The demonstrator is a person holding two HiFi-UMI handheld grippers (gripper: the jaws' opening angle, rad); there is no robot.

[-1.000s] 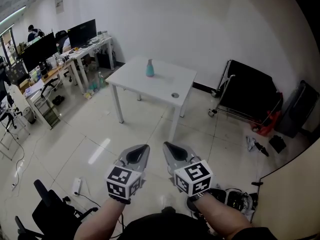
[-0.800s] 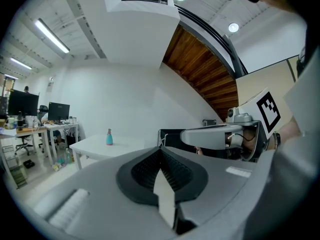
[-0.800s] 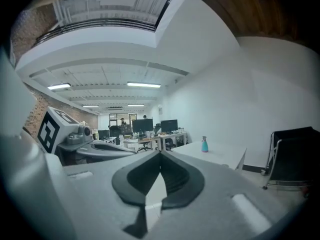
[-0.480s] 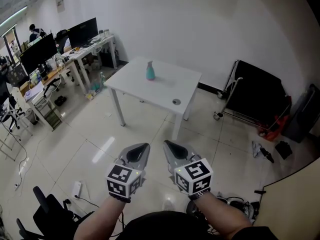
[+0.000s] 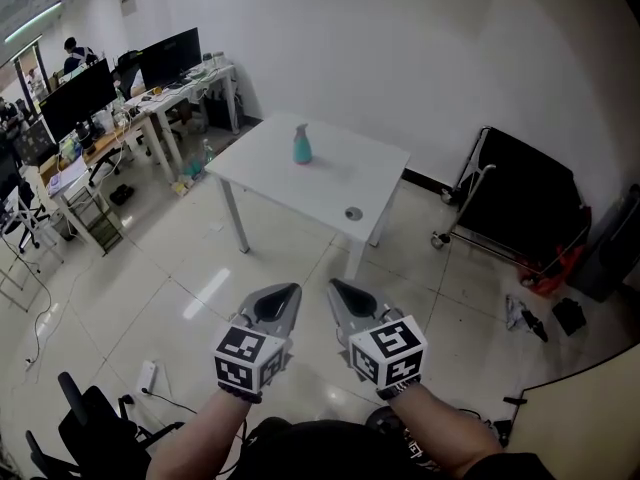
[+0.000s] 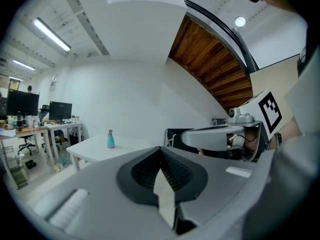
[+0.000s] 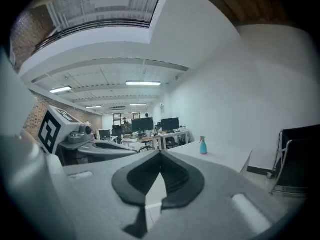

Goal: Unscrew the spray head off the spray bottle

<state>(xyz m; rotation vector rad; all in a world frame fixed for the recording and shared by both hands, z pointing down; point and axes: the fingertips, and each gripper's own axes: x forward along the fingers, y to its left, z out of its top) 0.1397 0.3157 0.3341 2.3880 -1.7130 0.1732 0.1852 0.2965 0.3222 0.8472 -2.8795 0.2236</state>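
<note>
A teal spray bottle (image 5: 301, 145) with a grey spray head stands upright on a white table (image 5: 330, 183), far ahead of me. It shows small in the left gripper view (image 6: 110, 139) and in the right gripper view (image 7: 203, 146). My left gripper (image 5: 287, 293) and my right gripper (image 5: 338, 288) are held side by side over the floor, well short of the table. Both are shut with nothing between their jaws.
A small round grey object (image 5: 352, 213) lies near the table's front right corner. Desks with monitors (image 5: 165, 63) stand at the left. A black folded cart (image 5: 520, 203) leans at the right wall. An office chair (image 5: 95, 428) is at my lower left, and cables lie on the floor.
The table and bottle have come a little closer and lower in the head view. Both grippers keep the same pose side by side.
</note>
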